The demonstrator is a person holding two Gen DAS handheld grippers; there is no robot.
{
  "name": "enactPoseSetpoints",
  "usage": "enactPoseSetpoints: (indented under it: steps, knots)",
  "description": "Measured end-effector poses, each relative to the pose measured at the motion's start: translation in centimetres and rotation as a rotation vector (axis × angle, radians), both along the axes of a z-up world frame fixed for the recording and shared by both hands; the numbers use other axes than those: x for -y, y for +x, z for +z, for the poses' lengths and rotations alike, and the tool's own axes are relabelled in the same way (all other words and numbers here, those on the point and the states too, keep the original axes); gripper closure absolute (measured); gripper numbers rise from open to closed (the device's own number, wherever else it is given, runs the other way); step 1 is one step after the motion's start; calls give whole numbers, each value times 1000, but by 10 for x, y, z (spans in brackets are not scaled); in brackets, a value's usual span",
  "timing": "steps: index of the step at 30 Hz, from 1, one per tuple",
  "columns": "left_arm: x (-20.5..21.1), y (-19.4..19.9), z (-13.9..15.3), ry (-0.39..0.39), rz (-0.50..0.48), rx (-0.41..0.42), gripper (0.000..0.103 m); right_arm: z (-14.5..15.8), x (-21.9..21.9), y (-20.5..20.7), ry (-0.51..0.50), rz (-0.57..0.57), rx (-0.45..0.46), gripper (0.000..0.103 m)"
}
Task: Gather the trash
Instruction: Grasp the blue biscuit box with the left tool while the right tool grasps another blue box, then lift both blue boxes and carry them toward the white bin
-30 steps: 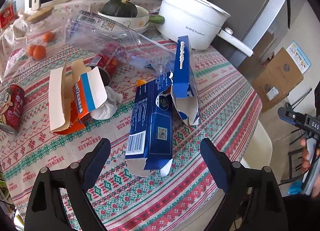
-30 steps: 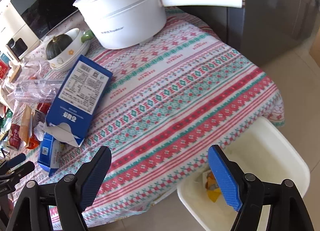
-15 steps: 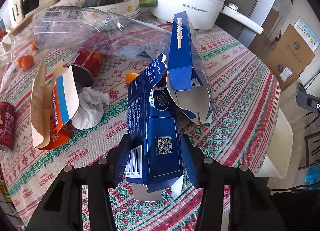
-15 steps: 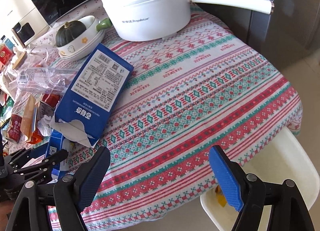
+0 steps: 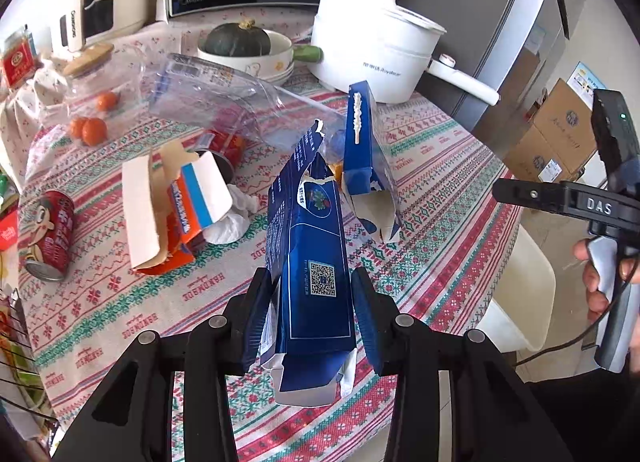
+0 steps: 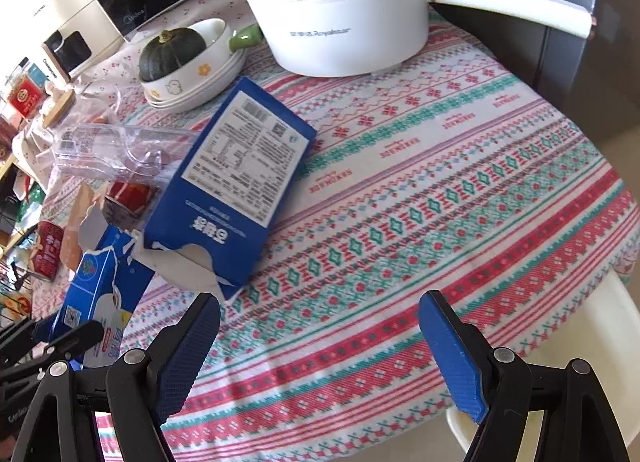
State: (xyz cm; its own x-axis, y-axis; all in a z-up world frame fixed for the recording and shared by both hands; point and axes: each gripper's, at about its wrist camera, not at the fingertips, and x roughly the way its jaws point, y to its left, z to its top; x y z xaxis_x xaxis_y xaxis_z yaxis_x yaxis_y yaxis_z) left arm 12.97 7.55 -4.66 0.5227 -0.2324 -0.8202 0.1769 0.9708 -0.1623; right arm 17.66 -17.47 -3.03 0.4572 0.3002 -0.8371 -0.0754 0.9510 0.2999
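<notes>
Torn dark-blue cardboard carton [image 5: 310, 262] now clamped in left gripper [image 5: 312, 318].
Jaws, wide a second ago, have just been closed onto it; it appears lifted off the patterned tablecloth [image 6: 420, 189]. Right gripper [image 6: 320, 346] is held wide, empty, near white bin [image 6: 612, 326].

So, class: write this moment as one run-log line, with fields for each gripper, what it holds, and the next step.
left gripper: just closed on blue carton | right gripper: open, empty, over tablecloth | next: likely carton to white bin

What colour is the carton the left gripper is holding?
Dark blue carton with white torn edges, clamped in the left gripper; clearest in the left wrist view.
</notes>
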Motion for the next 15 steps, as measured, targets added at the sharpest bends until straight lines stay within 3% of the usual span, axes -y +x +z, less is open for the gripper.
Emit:
enactPoseSetpoints:
  steps: [10,15]
  knots:
    - [-56,-21,16,-50,106,34,60,-32,-34,36,347,-77,-97,8]
    - [-67,-22,20,-5,127,72,60,-47,-44,48,420,-116,-110,7]
